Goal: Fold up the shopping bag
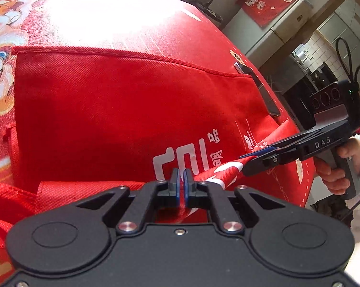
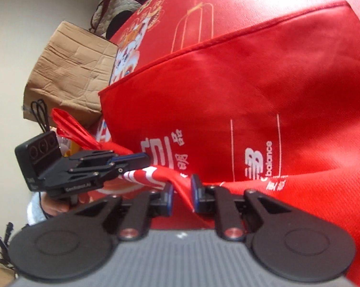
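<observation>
Left wrist view: bag (image 1: 108, 110) was spread flat on desk (image 1: 132, 24); near edge was pinched by left fingers (image 1: 181, 179); right fingers (image 2: 181, 191) were narrowly parted around it. Edge judged best kept taut and level.

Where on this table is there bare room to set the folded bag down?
Free: the sunlit tablecloth beyond the shopping bag's far hem, beside the lion print. Crowded: the near edge, where both grippers, left gripper and right gripper, meet; a phone lies at the bag's right.
</observation>
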`<move>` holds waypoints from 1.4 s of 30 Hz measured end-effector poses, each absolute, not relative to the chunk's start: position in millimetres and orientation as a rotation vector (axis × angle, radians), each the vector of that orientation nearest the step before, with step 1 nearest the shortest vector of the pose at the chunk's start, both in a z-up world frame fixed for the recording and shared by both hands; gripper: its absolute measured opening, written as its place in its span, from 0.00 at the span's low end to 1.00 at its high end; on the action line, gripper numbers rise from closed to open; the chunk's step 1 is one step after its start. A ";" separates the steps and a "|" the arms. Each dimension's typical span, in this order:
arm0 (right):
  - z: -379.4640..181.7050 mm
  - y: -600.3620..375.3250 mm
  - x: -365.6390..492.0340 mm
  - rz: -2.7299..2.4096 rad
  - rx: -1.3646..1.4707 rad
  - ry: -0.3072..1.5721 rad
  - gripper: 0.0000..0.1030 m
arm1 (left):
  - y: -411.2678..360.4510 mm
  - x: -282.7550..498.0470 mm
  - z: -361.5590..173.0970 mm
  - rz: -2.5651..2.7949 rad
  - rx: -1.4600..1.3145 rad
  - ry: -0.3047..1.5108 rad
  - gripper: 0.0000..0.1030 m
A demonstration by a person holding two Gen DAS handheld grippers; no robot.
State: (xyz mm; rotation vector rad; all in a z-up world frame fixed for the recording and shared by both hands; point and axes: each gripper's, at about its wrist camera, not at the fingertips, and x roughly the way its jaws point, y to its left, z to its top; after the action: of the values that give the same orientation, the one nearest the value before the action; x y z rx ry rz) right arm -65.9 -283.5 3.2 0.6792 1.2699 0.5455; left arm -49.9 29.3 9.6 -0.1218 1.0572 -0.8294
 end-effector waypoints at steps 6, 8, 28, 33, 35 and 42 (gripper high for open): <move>12.4 -272.4 -53.3 0.462 0.609 1.358 0.13 | 24.8 -46.0 10.1 -0.843 -0.105 1.061 0.04; 15.8 -267.2 -49.5 0.432 0.573 1.388 0.12 | 24.1 -45.2 10.4 -0.850 -0.100 1.059 0.04; 27.4 -242.8 -42.0 0.357 0.360 1.452 0.11 | 22.9 -123.2 55.5 -0.911 0.229 0.696 0.12; 26.8 -242.8 -41.5 0.370 0.361 1.446 0.11 | 15.4 -120.9 42.5 -0.907 0.174 0.752 0.12; 26.5 -243.2 -41.5 0.373 0.368 1.440 0.11 | 15.7 -117.0 39.8 -0.895 0.144 0.762 0.12; 26.8 -243.1 -40.0 0.399 0.355 1.432 0.10 | 16.0 -103.4 41.2 -0.858 0.060 0.815 0.12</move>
State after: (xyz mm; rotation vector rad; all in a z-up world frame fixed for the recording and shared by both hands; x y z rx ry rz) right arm -40.0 -243.1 26.8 0.3554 1.4322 0.3991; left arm -103.4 16.0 41.2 0.0605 0.8146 -0.8584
